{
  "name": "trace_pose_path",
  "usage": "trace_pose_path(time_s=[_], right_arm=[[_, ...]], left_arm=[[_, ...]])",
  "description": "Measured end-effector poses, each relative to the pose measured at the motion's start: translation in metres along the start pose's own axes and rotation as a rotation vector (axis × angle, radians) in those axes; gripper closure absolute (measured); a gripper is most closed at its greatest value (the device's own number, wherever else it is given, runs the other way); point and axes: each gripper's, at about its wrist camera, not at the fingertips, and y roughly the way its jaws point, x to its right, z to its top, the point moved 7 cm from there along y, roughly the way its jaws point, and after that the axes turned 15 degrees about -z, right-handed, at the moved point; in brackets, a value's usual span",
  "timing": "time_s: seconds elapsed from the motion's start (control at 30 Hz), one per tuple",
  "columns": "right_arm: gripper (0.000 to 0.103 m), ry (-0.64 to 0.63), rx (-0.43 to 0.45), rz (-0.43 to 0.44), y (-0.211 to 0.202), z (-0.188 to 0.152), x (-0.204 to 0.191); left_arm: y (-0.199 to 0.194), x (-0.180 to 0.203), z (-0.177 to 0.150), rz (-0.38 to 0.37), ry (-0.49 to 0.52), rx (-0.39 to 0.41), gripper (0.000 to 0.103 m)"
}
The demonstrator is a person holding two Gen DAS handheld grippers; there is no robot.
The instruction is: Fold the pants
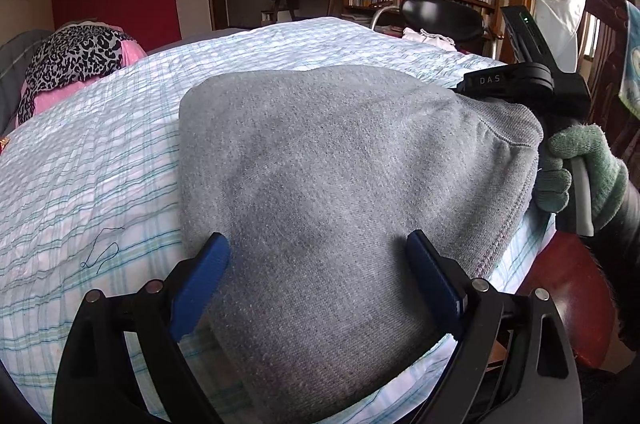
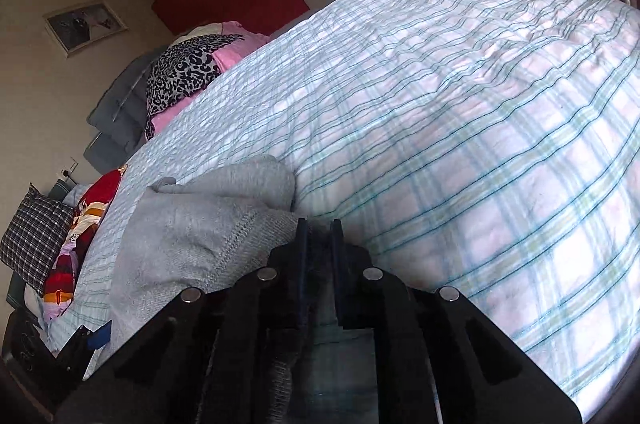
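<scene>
Bed (image 1: 100,151): plaid cover, blue/green lines on white.
Pants (image 1: 320,183): grey, folded pile on bed, near edge.
Left hand-held gripper (image 1: 318,256): jaws wide, over pants, nothing gripped.
Right hand-held gripper (image 2: 319,236): jaws nearly shut, pinching grey pants fabric.
Gloved hand (image 1: 580,171): on right gripper's handle.

Pants (image 1: 340,183): near end passes under the left gripper (image 1: 318,252) and off the lower frame edge. Right gripper (image 2: 319,224): its tips are hidden behind the pants' edge in the left view; in its own view the dark gap between the pads (image 2: 302,244) obscures what is pinched. Gloved hand (image 1: 580,171): arm cut off at the right border. Book titles too small to read.
</scene>
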Motion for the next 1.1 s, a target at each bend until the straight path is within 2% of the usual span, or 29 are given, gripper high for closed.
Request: trace_pose_path(time_s=[0.03,0.1,0.13,0.27,0.37,0.5,0.6,0.7,0.8,0.93,1.1], right_arm=[[0.089,-0.005,0.012,-0.014,-0.004,0.001,0.000],[0.076,0.004,0.048,-0.041,-0.015,0.006,0.003],[0.075,0.004,0.074,-0.048,-0.024,0.009,0.003],[0.045,-0.064,0.198,-0.035,-0.067,0.014,-0.018],[0.043,-0.172,0.252,-0.009,-0.091,-0.002,-0.047],[0.042,-0.305,0.255,0.014,-0.100,-0.036,-0.083],[0.042,-0.378,0.244,0.022,-0.098,-0.060,-0.100],[0.042,-0.448,0.254,-0.017,-0.092,-0.082,-0.108],[0.042,-0.478,0.245,-0.047,-0.082,-0.098,-0.107],[0.040,-0.468,0.233,-0.035,-0.073,-0.109,-0.101],[0.031,-0.465,0.242,-0.027,-0.068,-0.119,-0.101]], left_arm=[[0.000,0.000,0.000,-0.001,-0.001,0.000,0.014],[-0.001,-0.001,0.000,-0.007,-0.005,0.003,0.014],[-0.002,-0.001,-0.001,-0.011,-0.006,0.005,0.014],[-0.007,0.000,-0.003,-0.028,-0.007,0.008,0.014],[-0.011,0.001,0.000,-0.046,-0.012,-0.008,0.014],[-0.022,-0.004,0.008,-0.076,-0.047,-0.014,0.014],[-0.032,-0.014,0.016,-0.055,-0.076,0.013,0.014],[-0.037,-0.024,0.029,-0.027,-0.101,0.038,0.014],[-0.033,-0.031,0.047,-0.015,-0.117,0.041,0.014],[-0.012,-0.048,0.068,0.029,-0.154,-0.010,0.014],[0.012,-0.067,0.090,0.042,-0.175,-0.047,0.014]])
